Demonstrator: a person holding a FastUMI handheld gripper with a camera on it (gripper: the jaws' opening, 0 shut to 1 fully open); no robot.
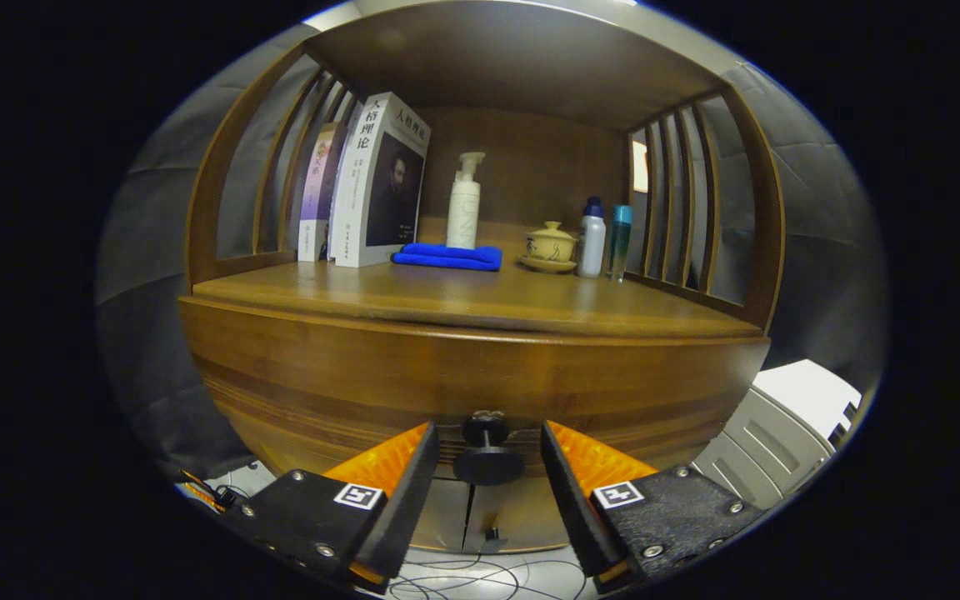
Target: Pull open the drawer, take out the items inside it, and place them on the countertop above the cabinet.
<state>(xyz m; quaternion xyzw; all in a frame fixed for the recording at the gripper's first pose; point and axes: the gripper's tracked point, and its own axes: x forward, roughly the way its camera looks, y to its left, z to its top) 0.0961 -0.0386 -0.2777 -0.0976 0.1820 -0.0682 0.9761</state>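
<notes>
Drawer (480, 383) shut (dark knob (487, 454) centred); tongs (487, 467) spread wide around knob, gripping nothing.

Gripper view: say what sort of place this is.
Probably a home-style setup: a wooden cabinet with books, a pump bottle and a lidded cup on top. The open gripper flanks the drawer knob.

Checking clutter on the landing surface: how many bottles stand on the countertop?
3: a white pump bottle behind the blue cloth, and two small bottles, white and teal, right of the lidded cup. Gripper open around the drawer knob.
</notes>
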